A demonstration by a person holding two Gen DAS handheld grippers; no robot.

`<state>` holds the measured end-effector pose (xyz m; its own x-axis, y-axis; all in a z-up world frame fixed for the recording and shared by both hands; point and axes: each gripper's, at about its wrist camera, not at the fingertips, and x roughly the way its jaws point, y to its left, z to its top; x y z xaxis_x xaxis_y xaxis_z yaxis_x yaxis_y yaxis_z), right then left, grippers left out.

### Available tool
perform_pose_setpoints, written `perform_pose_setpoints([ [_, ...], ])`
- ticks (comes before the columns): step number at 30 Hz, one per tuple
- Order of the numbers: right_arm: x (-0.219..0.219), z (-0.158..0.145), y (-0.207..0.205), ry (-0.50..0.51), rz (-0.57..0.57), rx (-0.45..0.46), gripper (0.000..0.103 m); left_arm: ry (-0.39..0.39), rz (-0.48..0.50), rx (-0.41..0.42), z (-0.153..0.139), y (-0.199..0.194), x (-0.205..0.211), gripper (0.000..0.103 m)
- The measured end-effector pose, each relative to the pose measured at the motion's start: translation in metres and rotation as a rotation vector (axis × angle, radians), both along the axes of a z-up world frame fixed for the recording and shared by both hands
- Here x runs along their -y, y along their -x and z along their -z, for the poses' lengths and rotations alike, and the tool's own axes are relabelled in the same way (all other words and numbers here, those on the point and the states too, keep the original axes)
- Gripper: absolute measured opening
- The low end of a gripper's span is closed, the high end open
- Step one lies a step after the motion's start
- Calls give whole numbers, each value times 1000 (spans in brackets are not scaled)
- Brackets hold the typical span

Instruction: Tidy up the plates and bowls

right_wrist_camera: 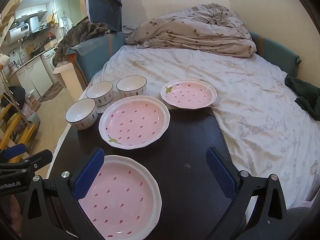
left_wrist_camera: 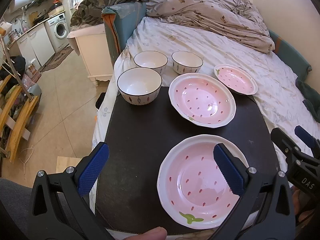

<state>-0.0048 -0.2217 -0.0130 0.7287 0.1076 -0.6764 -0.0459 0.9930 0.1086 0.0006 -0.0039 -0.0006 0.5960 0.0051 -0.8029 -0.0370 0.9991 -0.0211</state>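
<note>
white letters "das" show on the black body of the right gripper (left_wrist_camera: 304,140) where it pokes in at the edge of the left camera's view, and "enrobot.ai" shows on the left gripper (right_wrist_camera: 18,154) at the edge of the right camera's view. faint curly writing is printed on the bed sheet (right_wrist_camera: 260,128), but it is too blurry to read. three pink plates with little red seed dots, a white wavy rim and a small green leaf look like strawberries. the near plate (left_wrist_camera: 200,186) lies on the black mat (left_wrist_camera: 140,140), close to the front edge. the middle plate (left_wrist_camera: 202,100) sits farther back on the same mat. the far plate (left_wrist_camera: 236,79) is smaller and rests mostly on the sheet, with its near edge over the mat's back corner. three white bowls with a thin dark rim and small leaf marks on the side stand to the left of the plates. the front bowl (left_wrist_camera: 139,86) is at the mat's back corner, and the two back bowls (left_wrist_camera: 150,61) (left_wrist_camera: 187,62) stand side by side on the sheet behind it. both grippers have blue bumpy pads (left_wrist_camera: 93,170) spread wide apart, holding nothing. the left gripper's own view shows one pad over the near plate's rim, the other over the mat's left edge.
</note>
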Motion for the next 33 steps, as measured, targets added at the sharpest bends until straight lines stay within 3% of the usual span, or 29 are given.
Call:
perform_pose_setpoints([
  [33, -4, 2, 0, 7, -8, -5, 103, 15, -5, -13, 2, 0, -4, 103],
])
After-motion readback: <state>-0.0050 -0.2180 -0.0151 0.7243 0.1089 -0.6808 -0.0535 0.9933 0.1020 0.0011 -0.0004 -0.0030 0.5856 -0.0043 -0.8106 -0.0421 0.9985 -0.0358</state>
